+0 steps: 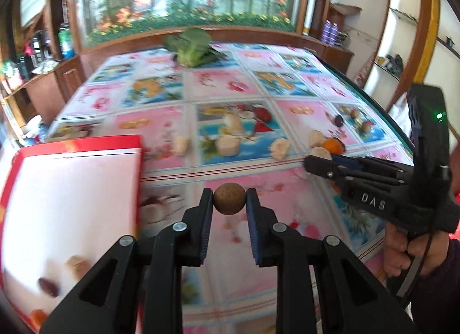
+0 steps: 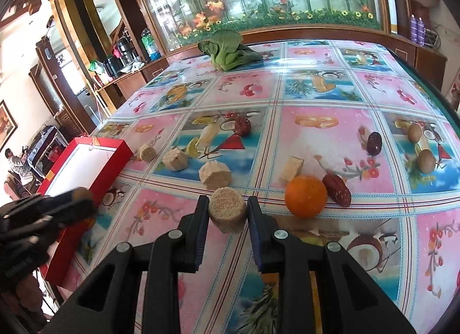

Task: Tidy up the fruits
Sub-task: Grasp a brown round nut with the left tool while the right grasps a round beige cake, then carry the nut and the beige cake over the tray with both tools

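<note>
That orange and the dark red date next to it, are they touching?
Cannot tell. In the right wrist view the orange overlaps the date edge; no gap or contact shows plainly.

We see the box (image 2: pixel 86 167) at the table's (image 2: pixel 316 138) left, cut pieces (image 2: pixel 175 159) beside it, the orange (image 2: pixel 305 195) rightward, bok choy (image 2: pixel 227 51) far behind.

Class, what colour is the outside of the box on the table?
Red, with a white inside; the box shows best in the right wrist view.

We held the left gripper (image 1: pixel 229 200) closed on a round fruit (image 1: pixel 229 198), and the right gripper (image 2: pixel 227 213) around a cylindrical piece (image 2: pixel 227 209).
</note>
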`<state>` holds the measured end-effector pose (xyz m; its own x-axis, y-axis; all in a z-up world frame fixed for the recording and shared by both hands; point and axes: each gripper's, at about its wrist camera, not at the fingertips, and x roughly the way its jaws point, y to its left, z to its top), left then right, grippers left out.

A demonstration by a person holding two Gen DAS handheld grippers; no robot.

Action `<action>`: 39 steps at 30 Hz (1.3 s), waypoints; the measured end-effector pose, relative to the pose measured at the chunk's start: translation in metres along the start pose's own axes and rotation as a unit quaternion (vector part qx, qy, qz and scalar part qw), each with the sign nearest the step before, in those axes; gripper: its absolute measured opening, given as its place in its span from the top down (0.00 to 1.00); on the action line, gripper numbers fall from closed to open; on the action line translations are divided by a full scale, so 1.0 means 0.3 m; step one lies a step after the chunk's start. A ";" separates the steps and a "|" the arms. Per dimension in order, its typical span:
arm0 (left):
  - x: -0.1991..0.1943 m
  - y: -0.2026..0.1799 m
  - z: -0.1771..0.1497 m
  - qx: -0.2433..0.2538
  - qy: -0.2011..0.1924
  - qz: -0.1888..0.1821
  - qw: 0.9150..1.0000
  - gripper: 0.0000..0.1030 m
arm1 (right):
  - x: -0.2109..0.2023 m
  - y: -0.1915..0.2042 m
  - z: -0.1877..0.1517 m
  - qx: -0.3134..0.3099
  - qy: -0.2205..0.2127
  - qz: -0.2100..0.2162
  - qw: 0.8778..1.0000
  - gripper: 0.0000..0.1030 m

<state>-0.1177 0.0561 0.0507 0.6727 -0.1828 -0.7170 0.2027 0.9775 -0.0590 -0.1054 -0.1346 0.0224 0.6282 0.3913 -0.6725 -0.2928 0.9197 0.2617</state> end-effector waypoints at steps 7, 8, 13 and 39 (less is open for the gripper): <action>-0.080 0.069 -0.025 -0.014 -0.031 0.047 0.998 0.76 | -0.021 0.017 -0.003 -0.010 -0.019 0.002 1.000 0.75; -0.091 0.076 -0.026 -0.015 -0.037 0.054 0.998 0.76 | -0.023 0.022 -0.002 -0.012 -0.022 0.003 1.000 0.75; -0.132 0.111 -0.029 -0.020 -0.057 0.085 0.995 0.76 | -0.026 0.075 -0.005 -0.023 -0.025 0.013 0.999 0.75; -0.227 0.466 -0.161 -0.105 -0.075 0.204 0.971 0.76 | 0.096 0.723 -0.054 -0.171 0.013 0.142 0.975 0.75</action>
<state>-0.1695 0.2104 0.0579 0.7655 0.2251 -0.6028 -0.2400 0.9691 0.0572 -0.1626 0.0756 0.0487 0.4694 0.6228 -0.6259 -0.6780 0.7083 0.1964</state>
